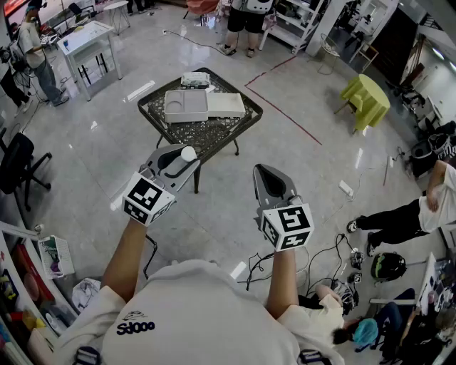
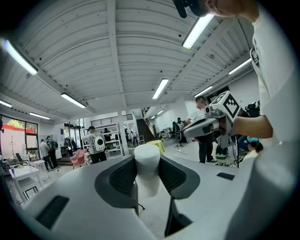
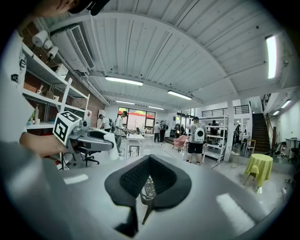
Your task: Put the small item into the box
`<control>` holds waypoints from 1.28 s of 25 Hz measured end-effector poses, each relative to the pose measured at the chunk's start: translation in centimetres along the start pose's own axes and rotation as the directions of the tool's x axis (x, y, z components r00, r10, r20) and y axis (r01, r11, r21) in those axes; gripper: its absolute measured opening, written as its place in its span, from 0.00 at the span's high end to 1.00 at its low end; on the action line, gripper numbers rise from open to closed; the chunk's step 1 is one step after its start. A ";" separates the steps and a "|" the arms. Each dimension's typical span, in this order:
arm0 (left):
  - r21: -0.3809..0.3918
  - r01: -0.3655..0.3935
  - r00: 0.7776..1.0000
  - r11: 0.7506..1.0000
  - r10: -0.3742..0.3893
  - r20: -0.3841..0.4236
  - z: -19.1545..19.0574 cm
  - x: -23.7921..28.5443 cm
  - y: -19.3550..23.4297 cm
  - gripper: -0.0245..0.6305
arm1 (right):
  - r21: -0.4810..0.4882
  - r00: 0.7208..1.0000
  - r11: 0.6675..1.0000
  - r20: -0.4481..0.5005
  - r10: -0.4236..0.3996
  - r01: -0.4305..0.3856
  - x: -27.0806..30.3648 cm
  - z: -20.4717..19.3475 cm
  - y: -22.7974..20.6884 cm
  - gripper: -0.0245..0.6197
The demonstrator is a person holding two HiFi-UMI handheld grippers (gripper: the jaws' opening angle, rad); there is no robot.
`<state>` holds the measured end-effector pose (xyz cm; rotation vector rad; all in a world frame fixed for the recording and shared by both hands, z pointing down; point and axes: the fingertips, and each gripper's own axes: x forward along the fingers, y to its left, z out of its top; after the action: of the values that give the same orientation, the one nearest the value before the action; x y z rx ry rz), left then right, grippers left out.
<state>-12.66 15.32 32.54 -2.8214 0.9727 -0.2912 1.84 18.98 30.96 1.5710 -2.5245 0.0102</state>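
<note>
Jaws of the left gripper point(image 2: 147, 174) clamp the white item point(image 2: 147, 161); the right gripper's point(image 3: 149, 183) are clenched, empty. Keep the item level, walk to the far table point(image 1: 214, 132), and centre it over the box point(image 1: 185, 116) before releasing.

Lower end of white cylinder point(image 2: 147, 164) hidden between left gripper point(image 1: 184, 158) jaws. Contents of box point(image 1: 186, 105) on table point(image 1: 203, 132), upper centre, too small to tell. Standing person point(image 1: 246, 20) at top centre cut off by upper edge.
</note>
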 end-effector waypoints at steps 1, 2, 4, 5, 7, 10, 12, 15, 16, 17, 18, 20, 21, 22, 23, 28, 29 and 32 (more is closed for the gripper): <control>0.000 0.002 1.000 1.000 -0.002 0.000 0.0 0.1 -0.1 0.75 | 0.000 1.000 1.000 -0.001 0.000 0.000 0.0 0.0 -0.1 0.95; 0.001 0.004 1.000 1.000 -0.004 0.000 0.1 0.2 -0.2 0.75 | 0.000 1.000 1.000 -0.002 -0.001 0.001 -0.1 -0.1 -0.2 0.95; 0.004 0.010 1.000 1.000 -0.010 0.005 0.3 0.3 -0.5 0.75 | 0.000 1.000 1.000 -0.004 -0.006 0.006 -0.2 -0.2 -0.5 0.95; 0.005 0.012 1.000 1.000 -0.012 0.007 0.3 0.4 -0.7 0.75 | 0.002 1.000 1.000 -0.003 -0.012 0.012 -0.2 -0.3 -0.6 0.95; 0.005 0.012 1.000 1.000 -0.012 0.005 0.3 0.4 -0.9 0.75 | 0.012 1.000 1.000 0.004 -0.026 0.026 -0.4 -0.3 -1.0 0.95; 0.006 0.009 1.000 1.000 -0.009 0.002 0.3 0.6 -1.1 0.75 | 0.050 0.999 0.998 0.033 -0.041 0.039 -0.8 -0.1 -1.8 0.95; 0.008 0.006 1.000 1.000 -0.007 0.004 0.4 0.8 -1.3 0.75 | 0.073 0.998 0.997 0.049 -0.036 0.033 -1.0 0.0 -2.2 0.95; 0.007 -0.002 1.000 1.000 0.002 0.000 0.5 1.3 -1.5 0.75 | 0.075 0.998 0.997 0.051 -0.033 0.029 -1.2 -0.2 -3.0 0.95; 0.007 -0.004 1.000 1.000 0.004 -0.002 0.5 1.4 -1.7 0.75 | 0.073 0.998 0.997 0.051 -0.032 0.028 -1.2 -0.3 -3.2 0.95; 0.006 -0.007 1.000 1.000 0.007 -0.003 0.5 1.6 -1.8 0.75 | 0.073 0.998 0.997 0.051 -0.026 0.023 -1.2 -0.4 -3.3 0.95; 0.006 -0.011 1.000 1.000 0.011 -0.005 0.5 1.7 -1.9 0.75 | 0.075 0.999 0.997 0.052 -0.017 0.013 -1.2 -0.4 -3.4 0.95; 0.004 -0.021 1.000 1.000 0.021 -0.012 0.4 1.9 -2.3 0.75 | 0.088 0.998 0.996 0.058 0.019 -0.024 -1.3 -0.6 -3.3 0.95; 0.003 -0.027 1.000 1.000 0.027 -0.016 0.3 2.0 -2.4 0.75 | 0.099 0.997 0.994 0.062 0.044 -0.050 -1.3 -0.7 -3.2 0.95; 0.001 -0.032 0.999 0.999 0.032 -0.019 0.2 2.1 -2.6 0.75 | 0.114 0.995 0.990 0.067 0.071 -0.078 -1.4 -0.8 -3.1 0.95; -0.001 -0.037 0.999 0.999 0.037 -0.022 0.2 2.1 -2.8 0.75 | 0.134 0.993 0.985 0.072 0.097 -0.106 -1.4 -1.0 -3.0 0.95; 0.000 -0.049 0.998 0.999 0.049 -0.039 0.0 2.4 -4.4 0.75 | 0.154 0.986 0.975 0.066 0.153 -0.161 -1.9 -2.4 -3.5 0.95; 0.000 -0.053 0.998 0.999 0.053 -0.042 -0.1 2.5 -4.6 0.75 | 0.135 0.986 0.978 0.055 0.155 -0.161 -2.0 -2.7 -3.6 0.95; -0.005 -0.062 0.997 0.998 0.061 -0.053 -0.4 2.7 -4.9 0.75 | 0.102 0.987 0.981 0.029 0.161 -0.163 -1.8 -3.3 -4.0 0.95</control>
<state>-7.71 17.43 34.31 -2.7965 1.0705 -0.3574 6.62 19.15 33.60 1.4022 -2.7012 0.1484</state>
